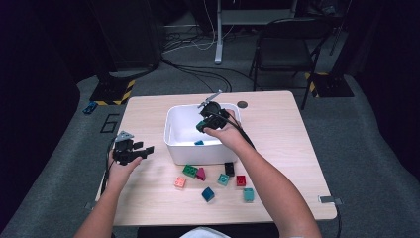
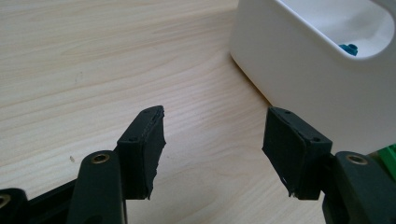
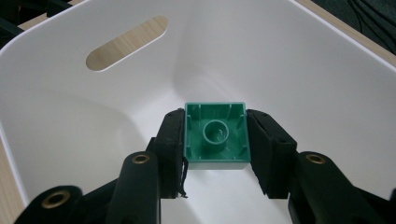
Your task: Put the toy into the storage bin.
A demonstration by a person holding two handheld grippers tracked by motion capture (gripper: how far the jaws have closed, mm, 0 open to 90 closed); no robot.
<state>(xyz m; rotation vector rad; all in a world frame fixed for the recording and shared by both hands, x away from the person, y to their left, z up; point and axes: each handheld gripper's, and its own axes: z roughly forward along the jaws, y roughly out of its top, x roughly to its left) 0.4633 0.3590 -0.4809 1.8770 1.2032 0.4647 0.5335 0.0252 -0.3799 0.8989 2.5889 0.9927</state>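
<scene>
Green brick (image 3: 215,136), hollow underside up, clamped between right gripper (image 3: 215,140) pads above white bin (image 3: 327,93) interior. Blue brick (image 1: 198,143) on bin floor. Left gripper (image 2: 212,140) spread wide, empty, over table (image 2: 93,70) beside bin.

Below the right gripper (image 3: 215,154), with its green brick (image 3: 215,136), the white bin (image 3: 289,70) lies open, walls ringing it. Bare table (image 2: 93,60) spreads ahead of the left gripper (image 2: 212,140); the bin wall (image 2: 303,84) blocks its right
</scene>
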